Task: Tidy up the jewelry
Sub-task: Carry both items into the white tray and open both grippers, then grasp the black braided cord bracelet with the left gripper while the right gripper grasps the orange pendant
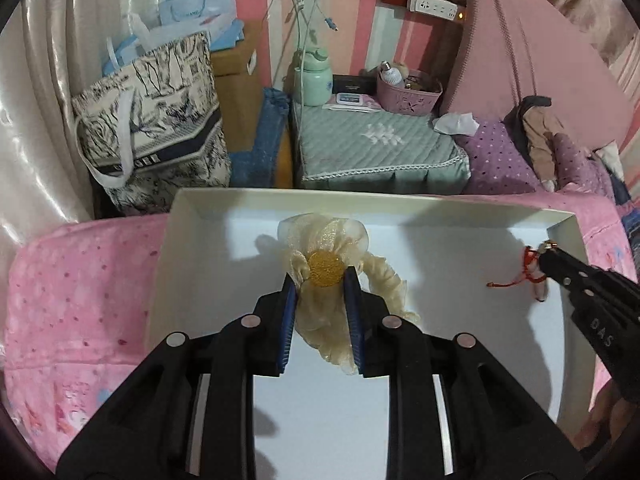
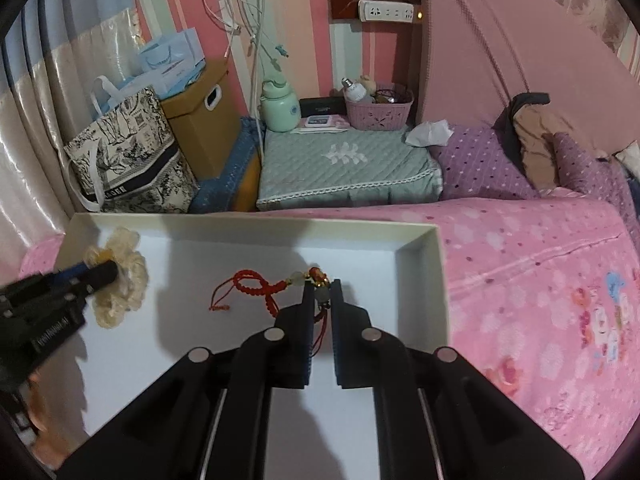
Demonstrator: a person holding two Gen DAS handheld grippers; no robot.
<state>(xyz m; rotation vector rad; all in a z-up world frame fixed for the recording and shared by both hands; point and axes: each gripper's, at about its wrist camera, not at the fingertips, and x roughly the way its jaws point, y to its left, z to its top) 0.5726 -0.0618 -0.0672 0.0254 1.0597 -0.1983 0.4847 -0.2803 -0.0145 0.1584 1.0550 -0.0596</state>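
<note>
A shallow white box (image 1: 188,216) lies on the pink bedspread; it also shows in the right wrist view (image 2: 436,264). My left gripper (image 1: 320,280) is shut on a cream fabric hair flower (image 1: 320,240) with a round gold centre (image 1: 326,269), held inside the box at its left side; the flower also shows in the right wrist view (image 2: 128,276). My right gripper (image 2: 322,286) is shut on the beaded part of a red cord bracelet (image 2: 256,284), inside the box at its right side. The cord trails on the box floor. The bracelet also shows in the left wrist view (image 1: 528,270).
The pink bedspread (image 2: 520,280) surrounds the box. Behind it stand a patterned tote bag (image 1: 152,120), a cardboard box (image 2: 200,120), a green quilted cushion (image 1: 380,148) with a mint bottle (image 1: 316,80) and a pink basket (image 1: 408,92), and purple pillows (image 2: 480,160).
</note>
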